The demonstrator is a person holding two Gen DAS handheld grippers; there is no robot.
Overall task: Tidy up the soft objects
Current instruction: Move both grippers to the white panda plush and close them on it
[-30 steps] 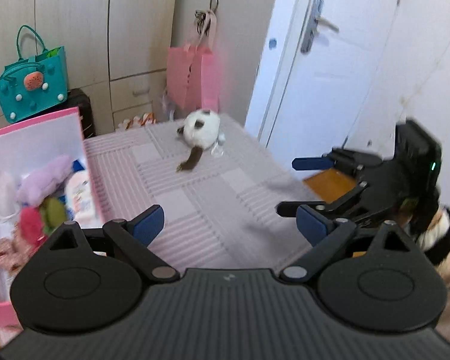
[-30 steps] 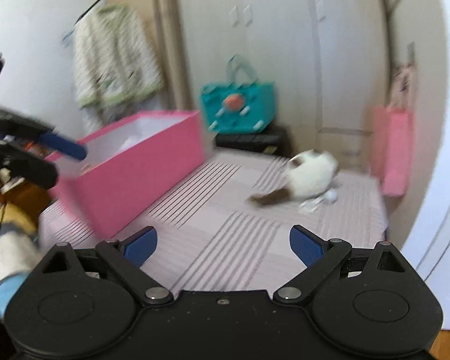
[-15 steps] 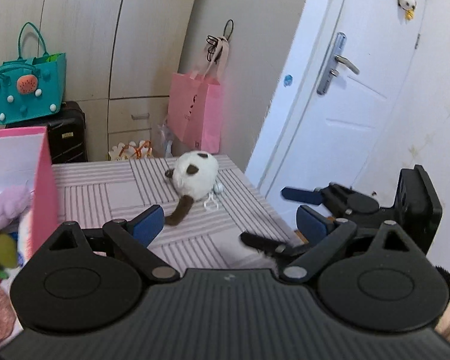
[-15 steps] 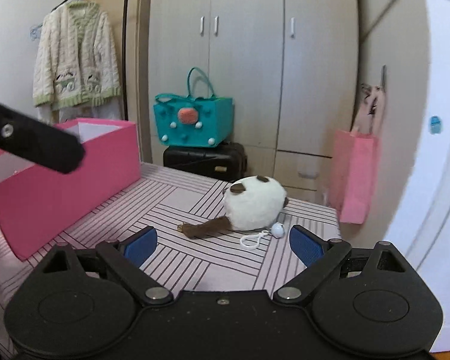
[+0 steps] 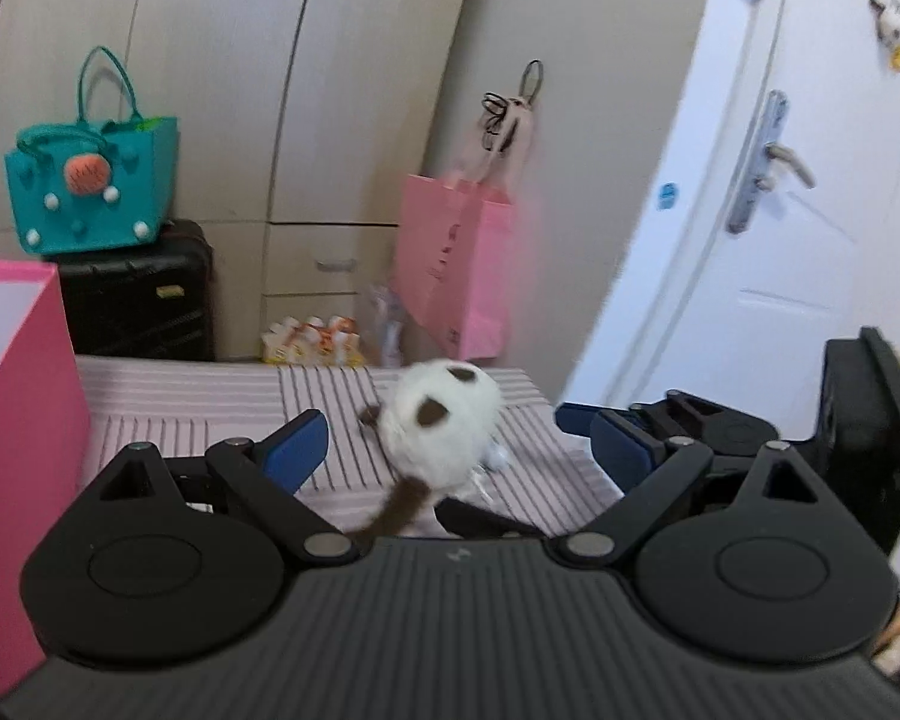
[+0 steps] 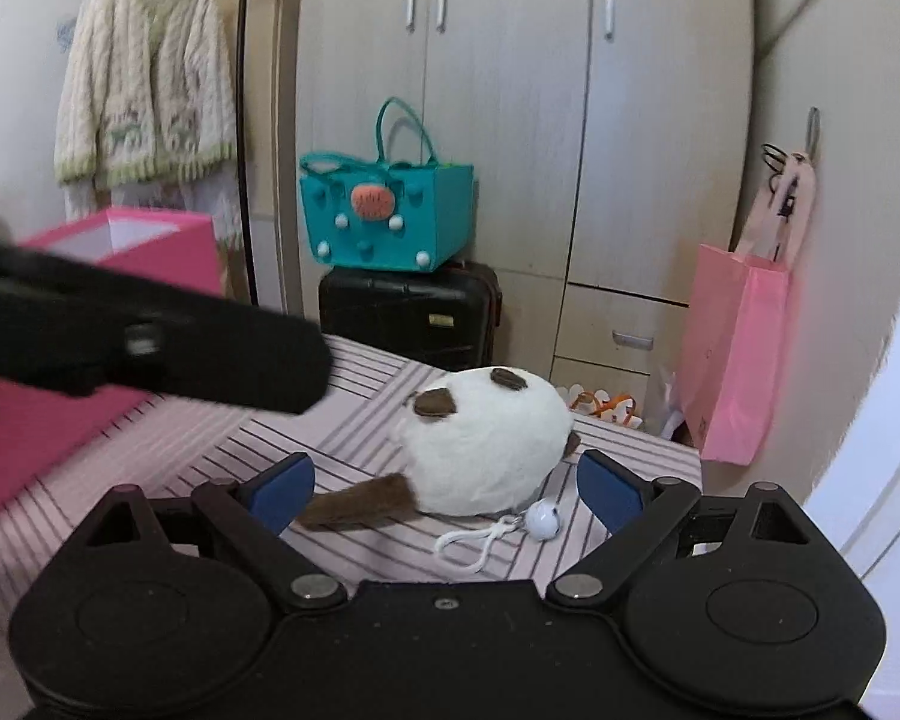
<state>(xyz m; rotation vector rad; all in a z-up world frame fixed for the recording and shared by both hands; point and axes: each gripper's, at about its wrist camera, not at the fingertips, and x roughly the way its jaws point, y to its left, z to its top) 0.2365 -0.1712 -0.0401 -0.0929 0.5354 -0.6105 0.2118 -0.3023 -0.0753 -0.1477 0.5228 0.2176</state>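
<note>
A white plush toy (image 6: 486,450) with brown patches, a brown tail and a small bell on a cord lies on the striped tablecloth (image 6: 210,462). My right gripper (image 6: 447,489) is open, its blue pads on either side of the toy's near end without pressing it. My left gripper (image 5: 459,450) is also open, with the same plush toy (image 5: 444,426) just ahead between its pads and its tail reaching toward the camera. The left tool's finger crosses the right wrist view as a black blur. The right tool's housing (image 5: 864,420) sits close on the right of the left view.
An open pink box (image 5: 18,420) stands at the table's left; it also shows as the pink box (image 6: 120,240). Behind the table are a teal bag (image 6: 384,222) on a black suitcase (image 6: 408,312), a hanging pink paper bag (image 6: 732,354), wardrobes and a white door (image 5: 780,252).
Both grippers have come in toward the plush toy, which now fills the space between their pads. The left view has swung away from the pink box's inside.
</note>
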